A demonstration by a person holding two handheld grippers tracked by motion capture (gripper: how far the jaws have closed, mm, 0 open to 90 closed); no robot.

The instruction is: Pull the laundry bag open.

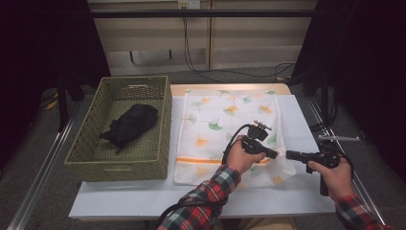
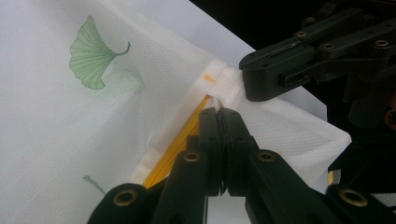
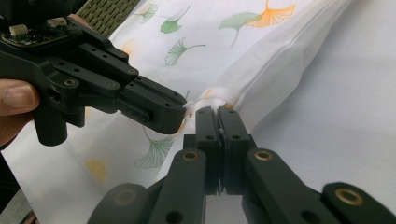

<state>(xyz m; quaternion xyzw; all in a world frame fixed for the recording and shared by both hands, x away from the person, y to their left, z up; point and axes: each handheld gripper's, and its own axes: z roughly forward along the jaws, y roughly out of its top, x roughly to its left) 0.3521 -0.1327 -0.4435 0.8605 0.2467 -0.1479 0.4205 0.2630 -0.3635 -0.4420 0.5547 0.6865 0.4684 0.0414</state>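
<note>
A: At the bag's (image 1: 230, 134) right edge, about four o'clock on the table (image 1: 143, 196), we have both grippers on the zipper end. The bag lies flat, right of the basket (image 1: 86, 158).

B: Agreed. Our left gripper (image 1: 274, 154) is clamped on the cloth beside the orange zipper (image 2: 180, 144); our right gripper (image 1: 289, 154) pinches the white tab next to it, jaws together on fabric.

A: To do this well, we hold the right side still as an anchor and draw the left toward nine o'clock, straight along the zipper line.

B: And we keep the pull low and even, so the mesh doesn't bunch or slip out. The black bundle (image 1: 130, 123) waits in the basket at ten o'clock.
</note>
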